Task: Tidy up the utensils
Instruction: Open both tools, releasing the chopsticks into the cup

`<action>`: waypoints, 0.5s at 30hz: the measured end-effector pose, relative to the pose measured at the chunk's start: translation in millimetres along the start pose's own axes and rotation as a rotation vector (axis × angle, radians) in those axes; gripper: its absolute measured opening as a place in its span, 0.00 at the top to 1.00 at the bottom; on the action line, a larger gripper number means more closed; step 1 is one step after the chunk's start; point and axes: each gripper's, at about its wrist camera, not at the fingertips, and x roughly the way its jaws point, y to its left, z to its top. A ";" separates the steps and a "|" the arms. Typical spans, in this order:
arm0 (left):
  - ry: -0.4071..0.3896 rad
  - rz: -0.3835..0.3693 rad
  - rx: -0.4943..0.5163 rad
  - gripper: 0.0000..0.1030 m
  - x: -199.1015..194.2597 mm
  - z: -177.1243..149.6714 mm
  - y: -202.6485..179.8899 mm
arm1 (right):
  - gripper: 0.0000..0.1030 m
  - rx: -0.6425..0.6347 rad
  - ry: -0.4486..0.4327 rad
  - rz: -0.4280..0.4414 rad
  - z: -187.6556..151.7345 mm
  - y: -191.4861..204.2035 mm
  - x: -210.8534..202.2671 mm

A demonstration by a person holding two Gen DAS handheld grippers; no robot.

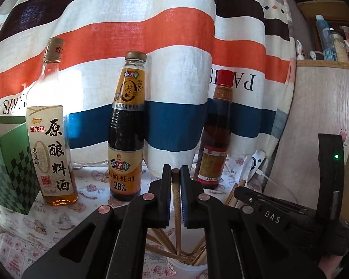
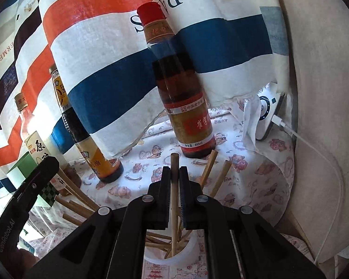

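Note:
A white round cup (image 1: 186, 268) stands on the table below my grippers and holds several wooden chopsticks fanned out; it also shows in the right wrist view (image 2: 160, 259). My left gripper (image 1: 175, 174) is shut on one upright dark-patterned chopstick (image 1: 176, 209) whose lower end reaches into the cup. My right gripper (image 2: 175, 173) is shut on another upright wooden chopstick (image 2: 174, 200) that also runs down into the cup. The right gripper's body shows at the right of the left wrist view (image 1: 274, 211), close beside the left one.
Three sauce bottles stand behind the cup: a pale cooking wine bottle (image 1: 51, 125), a dark oyster sauce bottle (image 1: 126, 134) and a red-capped bottle (image 2: 181, 88). A green checked box (image 1: 9, 162) stands at left. A striped cloth (image 1: 151, 34) hangs behind. A white charging device (image 2: 267, 114) lies at right.

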 end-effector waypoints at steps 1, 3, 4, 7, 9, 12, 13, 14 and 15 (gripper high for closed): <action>0.001 -0.002 0.004 0.94 -0.8 0.2 0.3 | 0.92 0.002 0.005 0.007 0.0 -1.0 0.2; -0.007 -0.004 0.009 0.89 -5.1 1.3 1.3 | 0.91 0.012 0.008 0.018 1.2 -3.3 -0.2; -0.013 0.001 0.017 0.79 -8.0 2.6 1.7 | 0.84 0.017 0.007 0.024 2.4 -3.5 -1.3; -0.040 0.087 0.041 0.67 -21.7 8.6 4.7 | 0.70 -0.008 -0.001 0.003 5.3 0.9 -7.3; -0.058 0.086 0.039 0.58 -36.1 14.3 11.7 | 0.67 -0.058 -0.033 -0.032 6.9 9.2 -16.3; -0.085 0.113 0.042 0.44 -58.5 21.9 23.5 | 0.42 -0.066 -0.094 -0.008 9.5 18.4 -34.5; -0.088 0.124 0.047 0.39 -64.8 23.8 27.0 | 0.42 -0.060 -0.107 0.009 10.2 21.2 -40.4; -0.091 0.140 0.053 0.36 -71.1 25.7 30.8 | 0.42 -0.064 -0.113 0.028 10.9 25.7 -45.5; -0.095 0.151 0.060 0.31 -78.6 27.5 35.0 | 0.42 -0.076 -0.116 0.046 11.1 31.1 -50.2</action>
